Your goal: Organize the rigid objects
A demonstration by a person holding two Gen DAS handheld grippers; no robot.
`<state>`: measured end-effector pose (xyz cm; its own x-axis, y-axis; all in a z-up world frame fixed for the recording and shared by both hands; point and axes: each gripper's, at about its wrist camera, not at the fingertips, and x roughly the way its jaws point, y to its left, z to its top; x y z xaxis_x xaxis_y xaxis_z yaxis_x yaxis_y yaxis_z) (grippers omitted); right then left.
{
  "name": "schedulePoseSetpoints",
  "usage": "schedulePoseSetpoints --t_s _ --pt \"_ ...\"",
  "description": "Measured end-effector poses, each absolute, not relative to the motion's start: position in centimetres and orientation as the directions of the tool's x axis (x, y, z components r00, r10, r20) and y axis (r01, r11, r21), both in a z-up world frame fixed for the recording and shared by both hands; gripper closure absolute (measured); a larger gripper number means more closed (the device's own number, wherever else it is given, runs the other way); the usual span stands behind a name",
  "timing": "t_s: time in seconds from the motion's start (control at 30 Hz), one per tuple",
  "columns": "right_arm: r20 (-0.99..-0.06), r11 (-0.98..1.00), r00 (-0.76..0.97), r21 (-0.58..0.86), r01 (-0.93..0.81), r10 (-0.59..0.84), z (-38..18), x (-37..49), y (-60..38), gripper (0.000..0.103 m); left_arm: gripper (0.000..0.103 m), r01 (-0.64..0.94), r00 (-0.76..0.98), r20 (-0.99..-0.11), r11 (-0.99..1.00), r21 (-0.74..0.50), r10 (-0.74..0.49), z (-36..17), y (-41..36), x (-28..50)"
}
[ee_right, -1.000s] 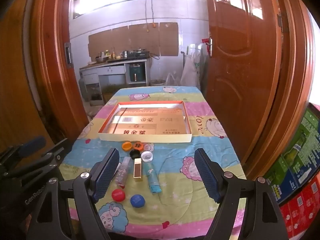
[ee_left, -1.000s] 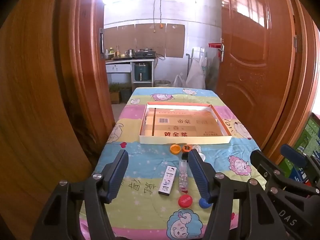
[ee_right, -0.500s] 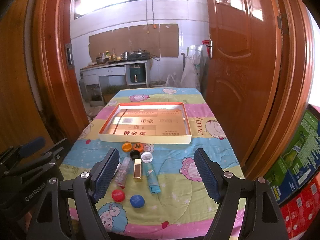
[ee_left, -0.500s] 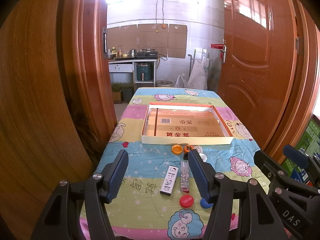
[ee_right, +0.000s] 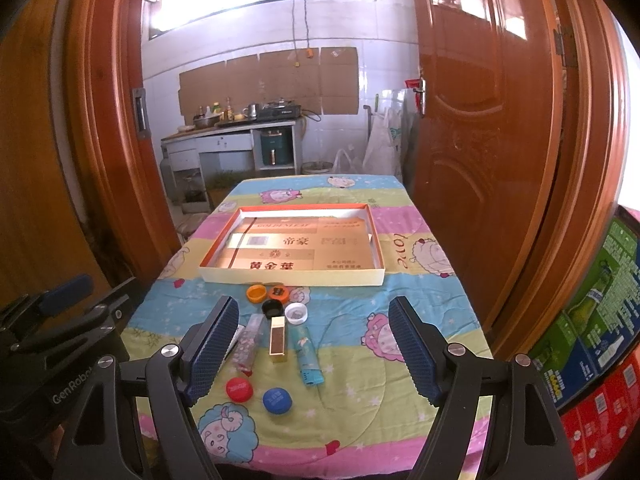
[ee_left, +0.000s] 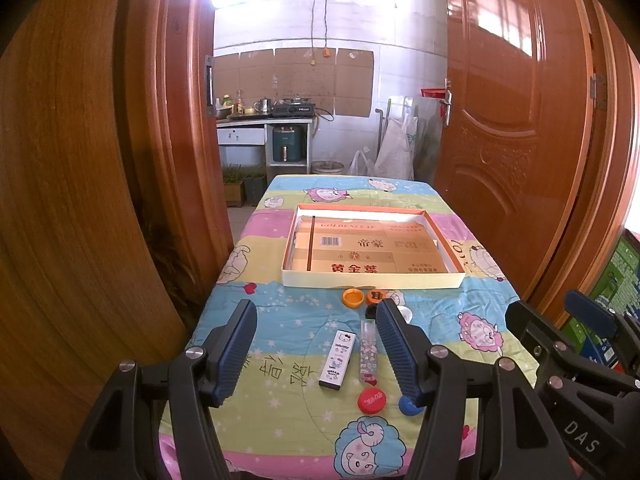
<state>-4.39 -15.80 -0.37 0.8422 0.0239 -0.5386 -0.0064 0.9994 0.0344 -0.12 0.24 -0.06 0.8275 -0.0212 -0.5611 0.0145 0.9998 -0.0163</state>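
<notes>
Both tools wide, empty, above near surface edge.
Left tool (ee_left: 316,346), right tool (ee_right: 314,346); caps cluster (mid-surface) before tray (ee_right: 292,278); right side bare.

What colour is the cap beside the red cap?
Blue, clearest in the right wrist view.

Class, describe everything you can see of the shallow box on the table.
The shallow box is a wide, flat rectangular tray, apparently cardboard, with cream outer walls and an orange inner rim. Its tan floor carries a barcode and printed gold characters. It lies flat and open on the cartoon-sheep tablecloth, toward the far half of the table. Nothing lies inside; the orange cap sits just in front, apart from it.
</notes>
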Motion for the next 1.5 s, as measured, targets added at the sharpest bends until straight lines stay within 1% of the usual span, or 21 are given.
schedulePoseSetpoints --t_s 1.5 --pt "-0.543 0.999 0.839 0.042 -0.013 0.034 -0.76 -4.46 -15.17 0.024 0.04 0.025 0.82 -0.571 0.999 -0.033 -0.04 0.04 0.04 -0.44"
